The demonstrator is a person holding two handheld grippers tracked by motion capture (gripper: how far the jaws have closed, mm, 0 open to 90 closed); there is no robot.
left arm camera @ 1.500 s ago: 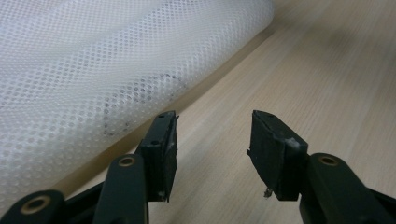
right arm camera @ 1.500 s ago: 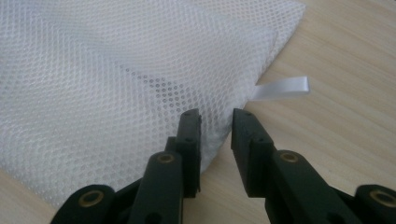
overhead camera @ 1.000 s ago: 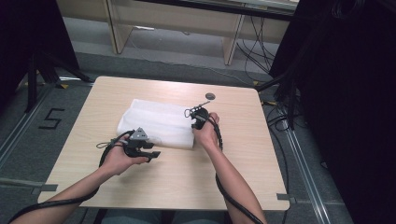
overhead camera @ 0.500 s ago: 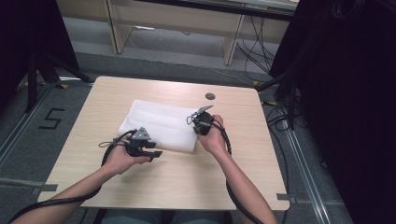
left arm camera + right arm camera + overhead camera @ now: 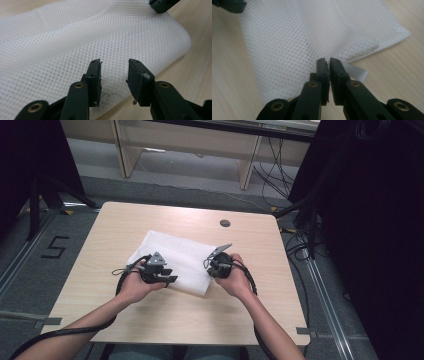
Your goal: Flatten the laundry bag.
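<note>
White mesh cloth, grey tag beside right gripper view.

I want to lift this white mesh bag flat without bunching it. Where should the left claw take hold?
Grip the mesh bag at its near edge, coming in low from the person's side. The left claw already straddles that thin edge, jaws just closing.

One white mesh cloth, one wooden table, two tongs: left, right.
</note>
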